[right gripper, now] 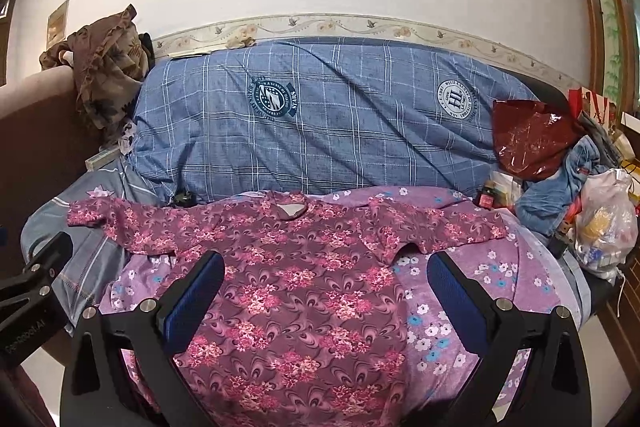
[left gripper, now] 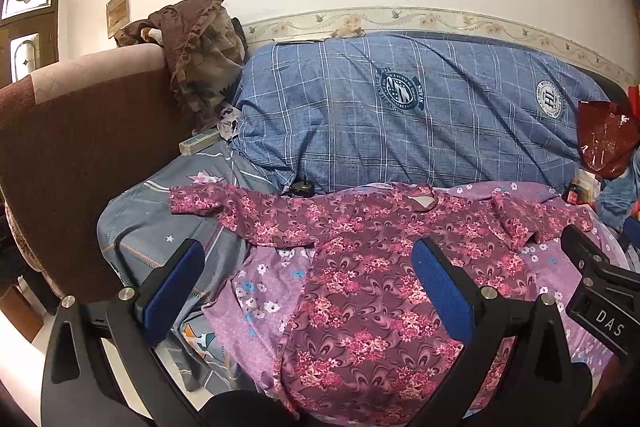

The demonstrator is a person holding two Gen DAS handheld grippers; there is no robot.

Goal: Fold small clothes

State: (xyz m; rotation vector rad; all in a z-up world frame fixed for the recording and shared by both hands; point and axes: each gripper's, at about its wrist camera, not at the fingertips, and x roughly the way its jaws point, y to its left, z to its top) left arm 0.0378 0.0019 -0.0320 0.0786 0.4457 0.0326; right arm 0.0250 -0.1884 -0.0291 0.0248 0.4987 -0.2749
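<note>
A small maroon top with pink flowers lies flat on the bed, neck toward the wall, both long sleeves spread out to the sides. It also shows in the right wrist view. My left gripper is open and empty, hovering above the top's lower left part. My right gripper is open and empty, hovering above the top's lower right part and side edge. The right gripper's body shows at the right edge of the left wrist view.
A lilac flowered sheet lies under the top. A blue checked quilt is bunched against the wall. A brown headboard with draped cloth stands left. A red plastic bag, jeans and a white bag crowd the right.
</note>
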